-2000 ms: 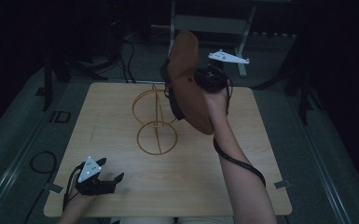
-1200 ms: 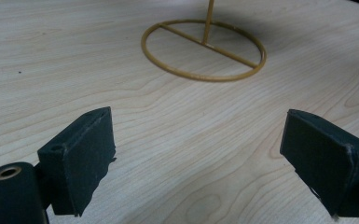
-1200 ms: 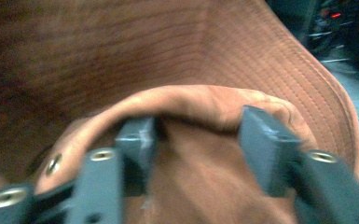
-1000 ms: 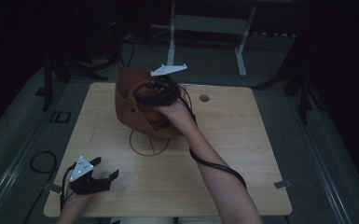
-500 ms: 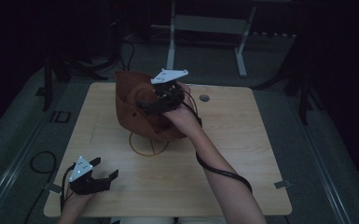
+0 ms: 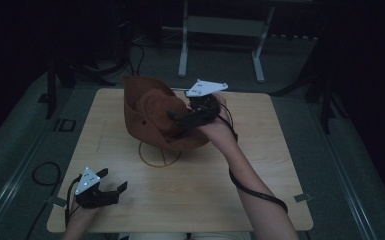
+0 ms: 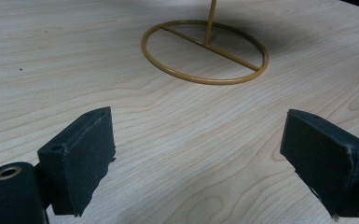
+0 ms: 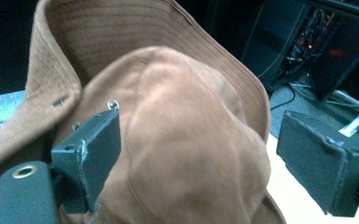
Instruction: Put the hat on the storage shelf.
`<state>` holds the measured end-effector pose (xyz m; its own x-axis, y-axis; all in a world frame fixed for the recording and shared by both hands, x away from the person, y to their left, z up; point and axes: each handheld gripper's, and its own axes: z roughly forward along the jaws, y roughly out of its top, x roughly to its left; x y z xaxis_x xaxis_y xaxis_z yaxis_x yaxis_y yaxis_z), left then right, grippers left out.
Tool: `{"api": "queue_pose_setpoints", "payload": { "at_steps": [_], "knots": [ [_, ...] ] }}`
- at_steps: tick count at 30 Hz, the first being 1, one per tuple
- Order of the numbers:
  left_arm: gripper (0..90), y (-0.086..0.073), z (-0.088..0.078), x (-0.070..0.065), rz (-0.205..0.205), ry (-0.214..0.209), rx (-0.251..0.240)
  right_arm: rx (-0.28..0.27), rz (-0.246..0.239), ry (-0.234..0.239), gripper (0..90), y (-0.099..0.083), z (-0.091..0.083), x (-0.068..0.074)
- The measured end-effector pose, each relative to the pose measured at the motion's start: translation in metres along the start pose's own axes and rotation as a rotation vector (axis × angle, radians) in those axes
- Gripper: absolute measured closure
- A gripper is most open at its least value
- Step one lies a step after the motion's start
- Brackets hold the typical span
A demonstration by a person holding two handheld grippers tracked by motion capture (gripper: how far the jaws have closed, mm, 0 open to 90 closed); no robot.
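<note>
- While the right gripper (image 6: 176, 120) is hovering at the crown of the brown suede wide-brimmed hat (image 6: 152, 115), its two black jaws are standing wide apart; they have just been opening, and in the right gripper view the crown is bulging up between them with the right pad well clear of the suede, so the hat is released.
- In that same view the left pad is sitting just beside the small brass eyelet (image 8: 113, 103) in the crown; whether it is touching the suede cannot be told.
- The hat is sitting crown-up on the gold wire hat stand (image 6: 159, 152), its brim curling up at the far side; the stand's upright is running up under the hat, and its ring base is lying flat on the light wooden table (image 6: 220, 185).
- The hat's hollow is facing down over the stand, so what is lying inside it is hidden.
- The left gripper (image 6: 111, 183) is resting low at the near left corner of the table, jaws spread wide and holding nothing, with bare wood between the pads.
- In the left gripper view the ring base is lying ahead of those jaws, well apart from them.
</note>
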<state>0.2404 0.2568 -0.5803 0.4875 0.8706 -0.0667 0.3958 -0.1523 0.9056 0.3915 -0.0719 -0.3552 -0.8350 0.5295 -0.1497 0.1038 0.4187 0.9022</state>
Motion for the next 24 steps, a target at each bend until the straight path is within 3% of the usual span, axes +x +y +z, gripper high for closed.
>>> {"api": "queue_pose_setpoints", "payload": {
  "at_steps": [10,14,24],
  "knots": [
    [10.7,0.000,0.000,-0.002,0.011,0.006,0.001,0.029,0.051,-0.014,13.9,-0.025,-0.016,-0.017],
    [10.7,0.000,-0.001,-0.002,0.019,-0.009,0.001,0.034,0.070,-0.050,14.1,-0.039,-0.027,-0.026],
    [10.7,0.001,-0.001,-0.002,0.021,-0.004,0.000,0.049,0.115,-0.081,14.1,-0.069,-0.049,-0.041]
  ]
}}
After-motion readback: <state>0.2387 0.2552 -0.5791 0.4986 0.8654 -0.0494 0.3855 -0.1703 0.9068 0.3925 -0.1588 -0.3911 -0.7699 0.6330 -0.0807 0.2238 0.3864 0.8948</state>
